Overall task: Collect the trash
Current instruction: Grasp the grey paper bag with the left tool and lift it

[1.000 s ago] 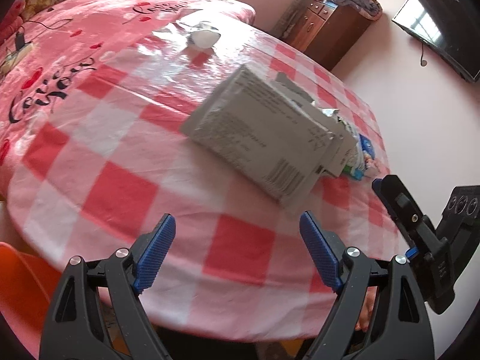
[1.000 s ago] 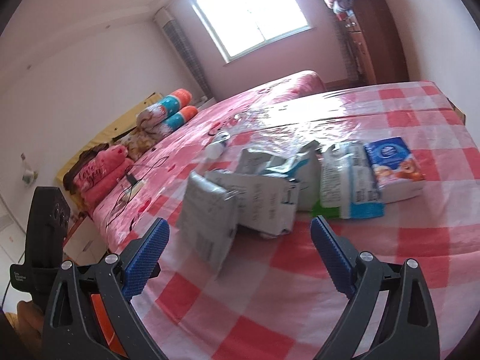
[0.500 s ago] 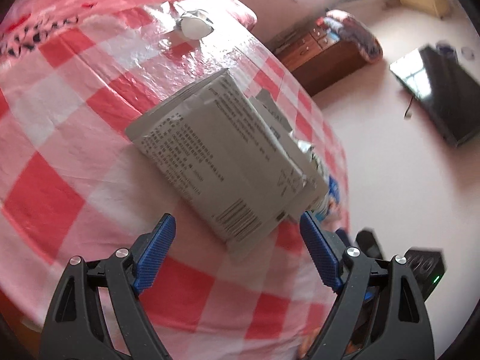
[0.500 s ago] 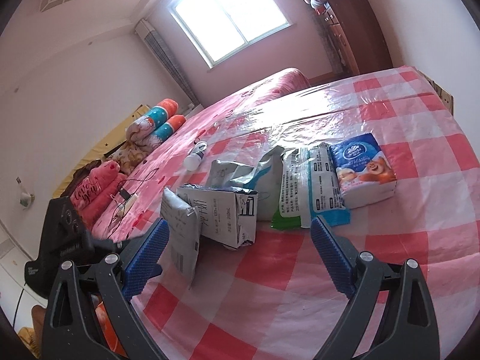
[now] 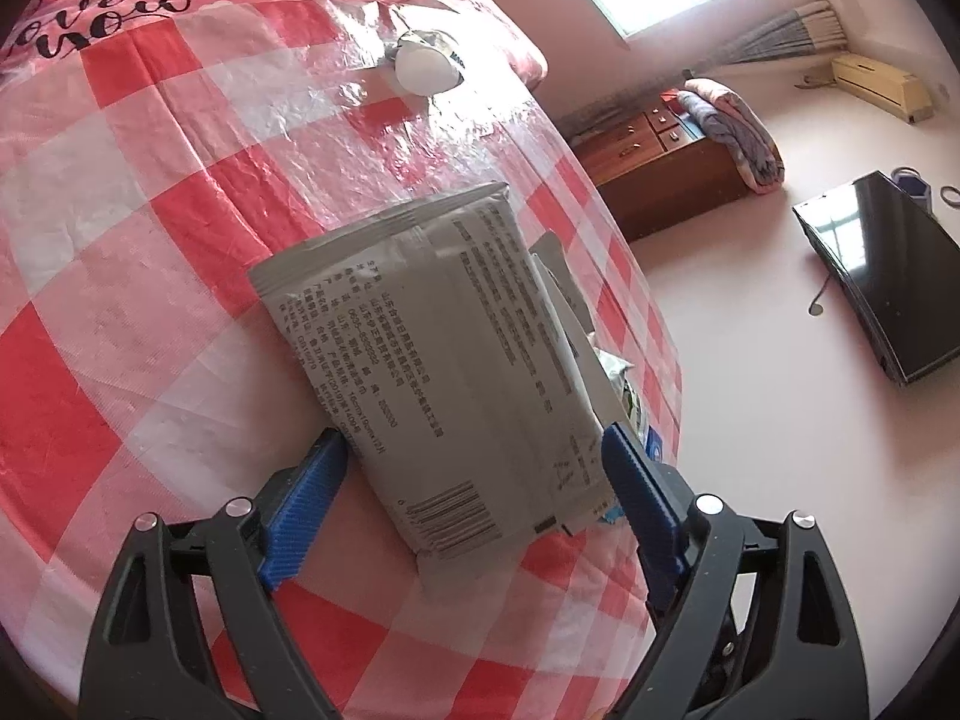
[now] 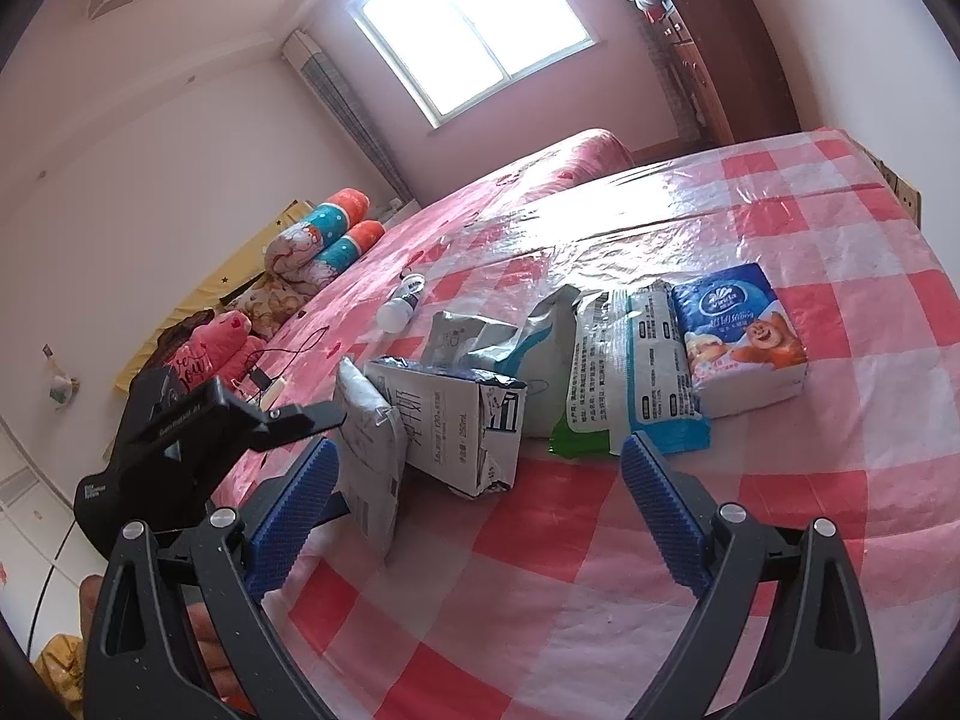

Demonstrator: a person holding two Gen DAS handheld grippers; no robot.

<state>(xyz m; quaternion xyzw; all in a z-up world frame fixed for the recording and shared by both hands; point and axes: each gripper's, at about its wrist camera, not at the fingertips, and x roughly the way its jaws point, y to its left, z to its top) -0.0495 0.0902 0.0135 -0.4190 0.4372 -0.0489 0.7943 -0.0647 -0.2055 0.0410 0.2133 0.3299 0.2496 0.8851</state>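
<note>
A flat grey packet (image 5: pixel 444 360) with printed text lies on the red-and-white checked cloth (image 5: pixel 150 228); its near end sits between the open jaws of my left gripper (image 5: pixel 474 480). In the right wrist view the same packet (image 6: pixel 372 450) stands on edge at the left, with the left gripper's body (image 6: pixel 180 450) beside it. My right gripper (image 6: pixel 480 504) is open and empty, held before a crushed milk carton (image 6: pixel 462 426). Behind lie a crumpled grey-blue bag (image 6: pixel 528 336), a wipes pack (image 6: pixel 630 372) and a tissue pack (image 6: pixel 738 336). A small white bottle (image 5: pixel 426 66) lies farther off.
The table's right edge (image 5: pixel 660 360) drops to the floor. A wooden dresser (image 5: pixel 660 168) with a folded blanket and a black TV (image 5: pixel 888 276) stand beyond it. A bed with rolled pillows (image 6: pixel 330 240) lies behind the table.
My left gripper has moved forward, so the grey packet's end now lies between its jaws. My right gripper has drawn a little closer to the pile.
</note>
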